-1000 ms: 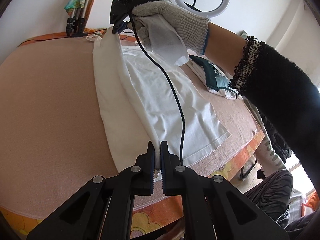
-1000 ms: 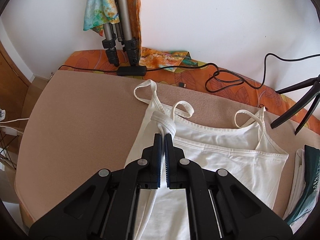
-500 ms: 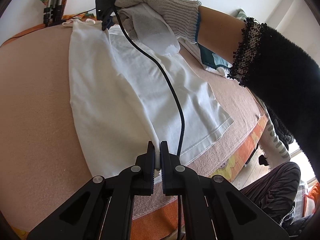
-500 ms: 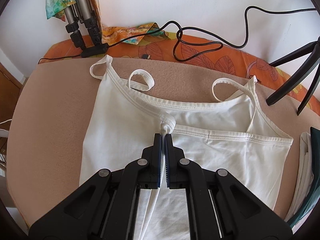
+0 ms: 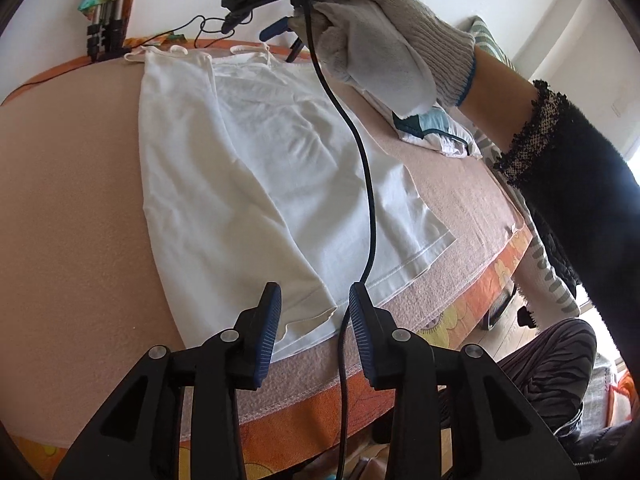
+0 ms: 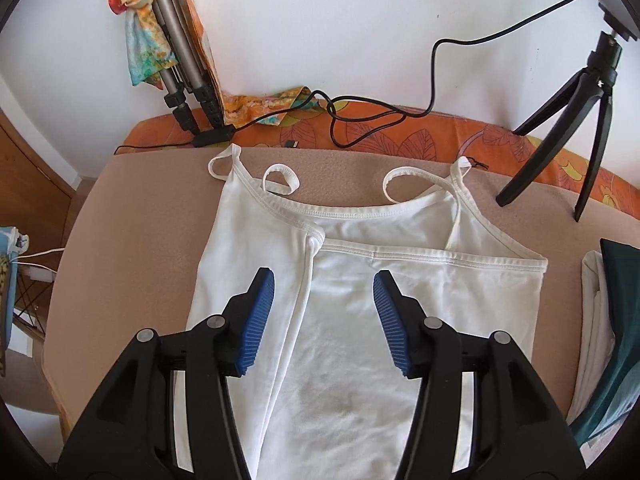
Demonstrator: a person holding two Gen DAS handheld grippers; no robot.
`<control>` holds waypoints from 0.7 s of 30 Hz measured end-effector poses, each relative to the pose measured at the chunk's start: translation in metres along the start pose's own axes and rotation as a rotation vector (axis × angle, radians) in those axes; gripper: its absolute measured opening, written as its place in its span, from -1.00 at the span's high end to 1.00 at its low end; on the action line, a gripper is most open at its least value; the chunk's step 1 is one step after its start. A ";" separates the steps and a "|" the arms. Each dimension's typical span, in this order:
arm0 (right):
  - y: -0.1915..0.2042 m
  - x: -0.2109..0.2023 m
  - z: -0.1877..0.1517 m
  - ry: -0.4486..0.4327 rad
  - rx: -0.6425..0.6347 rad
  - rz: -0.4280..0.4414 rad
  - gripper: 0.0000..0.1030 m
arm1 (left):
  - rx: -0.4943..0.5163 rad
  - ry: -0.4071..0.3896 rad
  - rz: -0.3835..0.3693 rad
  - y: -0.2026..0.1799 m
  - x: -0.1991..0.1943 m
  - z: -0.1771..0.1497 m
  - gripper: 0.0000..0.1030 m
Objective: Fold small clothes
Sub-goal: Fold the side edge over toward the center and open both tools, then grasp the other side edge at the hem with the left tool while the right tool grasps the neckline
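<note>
1. Left gripper [image 5: 314,334]: black frame, blue ribbed fingers [image 5: 269,336] spread apart, holding nothing. It hovers over the hem corner of the garment, at the near edge of the table.
2. Right gripper [image 6: 323,322]: same make, fingers [image 6: 256,324] likewise spread and empty, poised over the upper body of the garment, just short of the neckline.
3. White cotton camisole with thin shoulder straps [image 6: 400,304]: lies flat directly ahead of both pairs of fingers, hem [image 5: 404,268] nearest the left gripper and straps farthest from it. One side panel [image 5: 200,184] is turned inward over the body, its fold edge running lengthwise between the right gripper's fingers. Judged: first lengthwise fold laid; opposite side, straps and crosswise folds remain.
4. Table with tan fleece cover [image 6: 152,208] over an orange floral cloth: carries the garment.
5. Black cable [image 5: 368,184]: hangs across the camisole and down between the left gripper's fingers.
6. Stack of folded clothes, white and teal [image 6: 612,320]: to the right of the right gripper's fingers; seemingly finished items.
7. Black mini tripod [image 6: 576,96]: beyond, far right.
</note>
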State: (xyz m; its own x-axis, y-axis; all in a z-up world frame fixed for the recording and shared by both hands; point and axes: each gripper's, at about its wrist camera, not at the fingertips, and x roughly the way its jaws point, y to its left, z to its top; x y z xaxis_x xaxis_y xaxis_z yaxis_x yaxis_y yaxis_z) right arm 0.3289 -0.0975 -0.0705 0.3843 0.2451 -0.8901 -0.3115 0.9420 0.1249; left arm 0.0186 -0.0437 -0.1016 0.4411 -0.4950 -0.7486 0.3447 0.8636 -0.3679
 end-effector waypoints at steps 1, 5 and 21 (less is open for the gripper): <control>-0.006 -0.013 -0.003 -0.011 -0.003 0.007 -0.06 | 0.012 -0.021 0.003 -0.003 -0.005 0.001 0.35; -0.034 -0.063 -0.016 -0.062 0.012 0.040 -0.07 | 0.067 -0.096 0.015 -0.019 -0.016 0.006 0.35; -0.156 -0.177 -0.083 -0.202 0.115 0.028 -0.16 | 0.220 -0.077 -0.038 -0.096 0.042 0.020 0.35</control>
State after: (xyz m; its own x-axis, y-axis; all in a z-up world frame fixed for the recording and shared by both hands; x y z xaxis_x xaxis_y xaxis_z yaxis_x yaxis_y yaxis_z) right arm 0.2373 -0.3072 0.0310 0.5464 0.3012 -0.7815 -0.2278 0.9513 0.2074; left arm 0.0207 -0.1490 -0.0863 0.4831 -0.5403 -0.6890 0.5308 0.8065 -0.2602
